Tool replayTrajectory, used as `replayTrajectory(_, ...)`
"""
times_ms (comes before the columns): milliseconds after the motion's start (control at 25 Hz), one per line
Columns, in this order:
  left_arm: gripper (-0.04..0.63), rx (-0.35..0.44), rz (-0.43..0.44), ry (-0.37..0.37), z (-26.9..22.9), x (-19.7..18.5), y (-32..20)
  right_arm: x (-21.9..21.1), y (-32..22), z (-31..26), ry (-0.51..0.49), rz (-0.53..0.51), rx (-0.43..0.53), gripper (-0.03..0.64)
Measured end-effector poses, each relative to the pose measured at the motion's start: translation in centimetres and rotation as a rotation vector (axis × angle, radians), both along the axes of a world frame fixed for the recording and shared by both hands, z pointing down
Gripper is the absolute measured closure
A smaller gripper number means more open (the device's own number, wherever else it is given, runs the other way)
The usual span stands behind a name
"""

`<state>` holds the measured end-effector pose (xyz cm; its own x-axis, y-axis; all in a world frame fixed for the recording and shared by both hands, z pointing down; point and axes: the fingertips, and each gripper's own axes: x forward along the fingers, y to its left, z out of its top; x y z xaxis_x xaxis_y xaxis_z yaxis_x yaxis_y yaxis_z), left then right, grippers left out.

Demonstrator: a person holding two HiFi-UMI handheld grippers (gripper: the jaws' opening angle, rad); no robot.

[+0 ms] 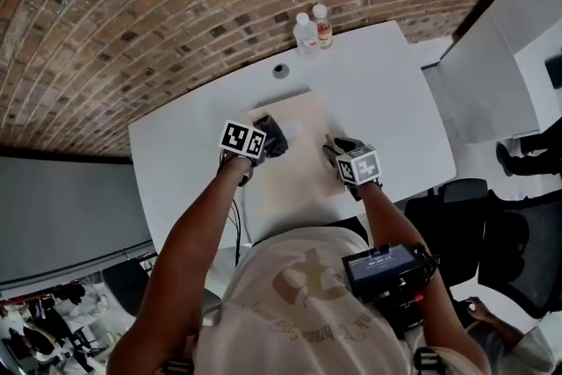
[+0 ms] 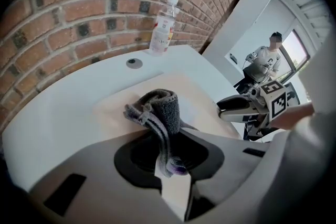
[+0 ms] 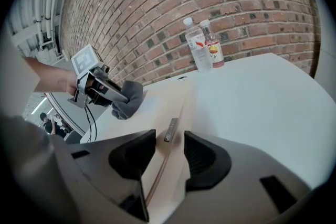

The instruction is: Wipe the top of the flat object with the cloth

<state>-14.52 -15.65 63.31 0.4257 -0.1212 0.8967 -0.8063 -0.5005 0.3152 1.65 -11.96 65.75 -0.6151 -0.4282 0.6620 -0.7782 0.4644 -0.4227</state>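
now left claw clamped on grey cloth, right claw parted astride the board edge

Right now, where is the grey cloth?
The cloth is left of centre in the head view, pinched in the left claw, over the far left corner of the beige board.

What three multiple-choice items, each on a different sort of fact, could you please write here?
1. Where are the bottles? A) by the brick wall B) on a chair C) on the floor
2. How many bottles? A) one B) two C) four
3. The left hand-held gripper is: A) open B) shut on the grey cloth C) holding a bottle
Key: 1 A, they stand on the table near the wall; 2 B, two caps show; 3 B, its jaws pinch the cloth.
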Motion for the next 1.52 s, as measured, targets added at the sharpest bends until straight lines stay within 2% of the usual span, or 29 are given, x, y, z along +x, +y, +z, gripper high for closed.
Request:
replayTrajectory(200, 0.502, 0.005, -0.089, 0.010, 0.0, -4.0, 1.5, -0.1, 0.0, 0.0, 0.001, 0.000, 0.001, 0.437)
replayTrajectory(560, 0.502, 0.022, -0.237, 0.010, -0.1, -9.1, 2.9, -0.2, 0.0, 0.3, 0.021, 0.001, 0.003, 0.443)
replayTrajectory(680, 0.502, 0.033, -0.291, 0.062, -0.9, -9.5, 2.9, -0.2, 0.0, 0.0, 0.023, 0.009, 0.002, 0.443)
replayTrajectory(840, 0.502, 0.069, -0.274, 0.162, -2.8, -6.9, 2.3, 0.0, 0.0, -0.2, 0.000, 0.037, 0.003, 0.445)
replayTrajectory(1120, 0.502, 0.063, -0.150, 0.278, -4.1, 1.3, 1.7, -0.2, 2.1, -0.3, -0.015, 0.035, -0.025, 0.445)
replayTrajectory(1320, 0.502, 0.039, -0.062, 0.313, -3.9, 7.1, 1.4, 0.2, 3.3, -0.3, -0.020, 0.044, -0.038, 0.457)
replayTrajectory(1520, 0.502, 0.020, 0.003, 0.321, -3.6, 11.2, 0.8, 0.2, 3.9, -0.3, -0.009, 0.038, -0.035, 0.476)
